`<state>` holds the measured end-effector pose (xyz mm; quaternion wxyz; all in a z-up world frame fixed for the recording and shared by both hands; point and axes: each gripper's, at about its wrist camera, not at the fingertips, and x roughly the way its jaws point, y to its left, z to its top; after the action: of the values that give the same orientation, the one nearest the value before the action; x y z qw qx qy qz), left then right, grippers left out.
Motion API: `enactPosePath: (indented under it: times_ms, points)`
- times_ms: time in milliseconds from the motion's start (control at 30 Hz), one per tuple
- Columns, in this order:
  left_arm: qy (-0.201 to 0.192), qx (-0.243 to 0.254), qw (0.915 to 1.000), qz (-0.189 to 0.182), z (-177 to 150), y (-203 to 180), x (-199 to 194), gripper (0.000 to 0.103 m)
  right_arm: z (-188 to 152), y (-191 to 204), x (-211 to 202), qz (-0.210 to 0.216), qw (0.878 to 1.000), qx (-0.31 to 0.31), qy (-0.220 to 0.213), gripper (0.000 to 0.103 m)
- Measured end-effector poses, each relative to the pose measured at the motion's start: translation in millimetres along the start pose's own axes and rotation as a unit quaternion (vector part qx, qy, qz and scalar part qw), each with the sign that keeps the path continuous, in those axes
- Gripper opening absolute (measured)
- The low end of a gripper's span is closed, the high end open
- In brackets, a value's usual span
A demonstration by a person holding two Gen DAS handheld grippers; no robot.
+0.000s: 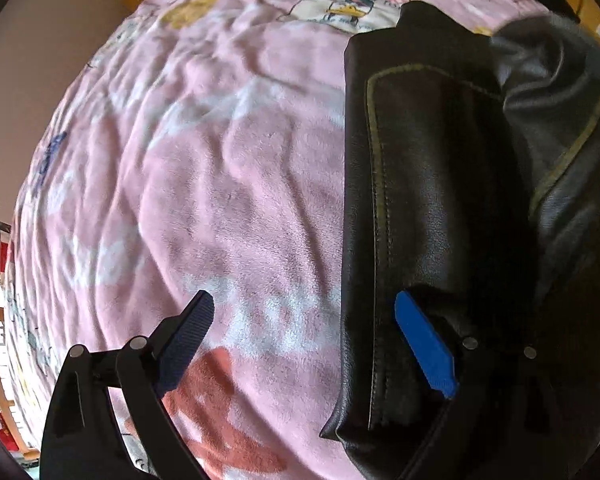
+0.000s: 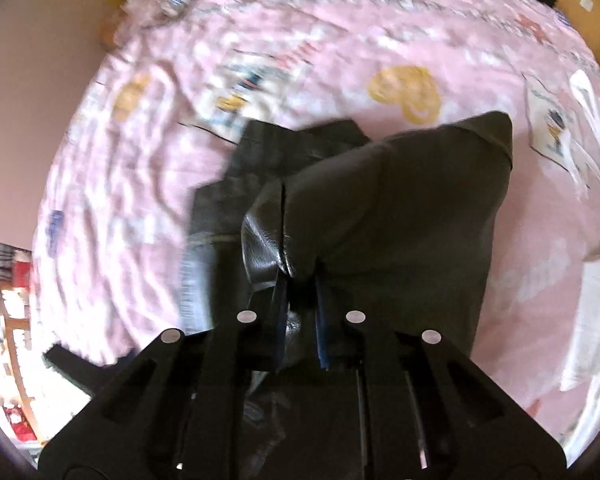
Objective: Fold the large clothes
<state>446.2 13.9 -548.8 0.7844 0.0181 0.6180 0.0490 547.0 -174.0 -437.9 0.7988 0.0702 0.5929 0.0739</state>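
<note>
Black jacket [image 1: 432, 216] on the pink blanket [image 1: 220, 184], wide bare bed to its left.
Left tool [image 1: 304, 344] gapes empty over the jacket's edge; right tool [image 2: 300, 280] pinches a lifted jacket fold.

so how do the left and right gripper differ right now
The left gripper is open, jaws spread wide with nothing between them; the right gripper is shut on the black leather jacket. The left one hangs over the pink blanket at the jacket's edge; the right one lifts a fold. Both have blue pads.
</note>
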Motion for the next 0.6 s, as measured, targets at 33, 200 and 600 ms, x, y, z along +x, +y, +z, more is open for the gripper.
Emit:
enactPosePath:
  times_ms: [33, 200, 600]
  points:
    - [0.002, -0.001, 1.0, -0.003, 0.4, 1.1, 4.0, 0.089, -0.4, 8.0, -7.6, 0.015, 1.0, -0.006, -0.01, 0.011]
    - [-0.009, 0.001, 1.0, -0.004, 8.8, 4.1, 24.2, 0.089, -0.1, 39.7, -21.1, 0.054, 0.998, -0.032, -0.021, 0.011]
    - [-0.023, -0.028, 0.9957, -0.085, 36.0, 38.5, 55.5, 0.09, 19.4, 79.8, 81.4, 0.025, 1.0, -0.007, 0.014, 0.012]
